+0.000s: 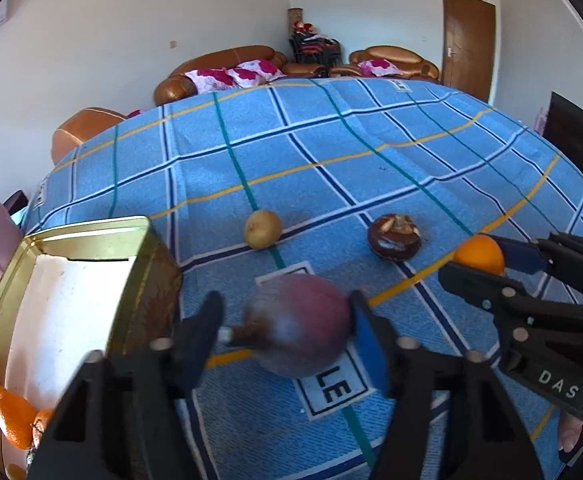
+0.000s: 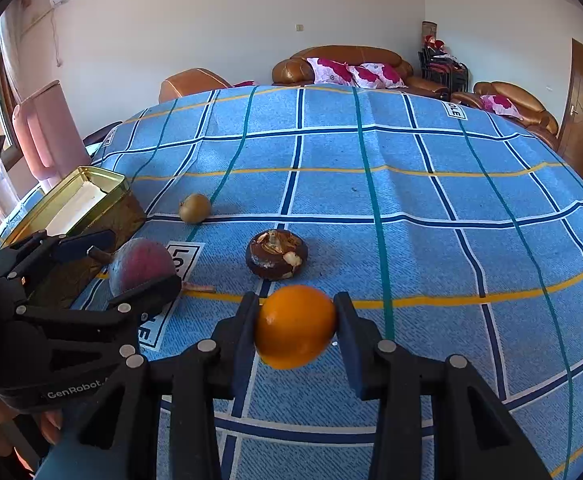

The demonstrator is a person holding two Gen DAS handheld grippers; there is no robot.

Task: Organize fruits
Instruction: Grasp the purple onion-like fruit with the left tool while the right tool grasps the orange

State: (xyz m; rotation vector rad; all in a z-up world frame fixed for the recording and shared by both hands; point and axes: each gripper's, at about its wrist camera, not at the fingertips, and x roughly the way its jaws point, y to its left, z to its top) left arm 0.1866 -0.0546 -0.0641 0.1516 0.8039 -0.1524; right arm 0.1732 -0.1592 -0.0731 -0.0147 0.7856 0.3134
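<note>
Left wrist view: a reddish fruit [image 1: 301, 326] is being pinched by the left tongs [image 1: 287, 332] beside the tin [image 1: 147, 240] for loading; an orange [image 2: 295, 326] is being pinched clear of the bench [image 2: 411, 240] by the right tongs [image 2: 296, 326].

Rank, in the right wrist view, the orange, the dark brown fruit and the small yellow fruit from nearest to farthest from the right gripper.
1. Orange: clamped between the right gripper fingers.
2. Dark brown fruit: on the blue cloth, just beyond the orange.
3. Small yellow fruit: farther back and to the left, near the gold tin.
</note>
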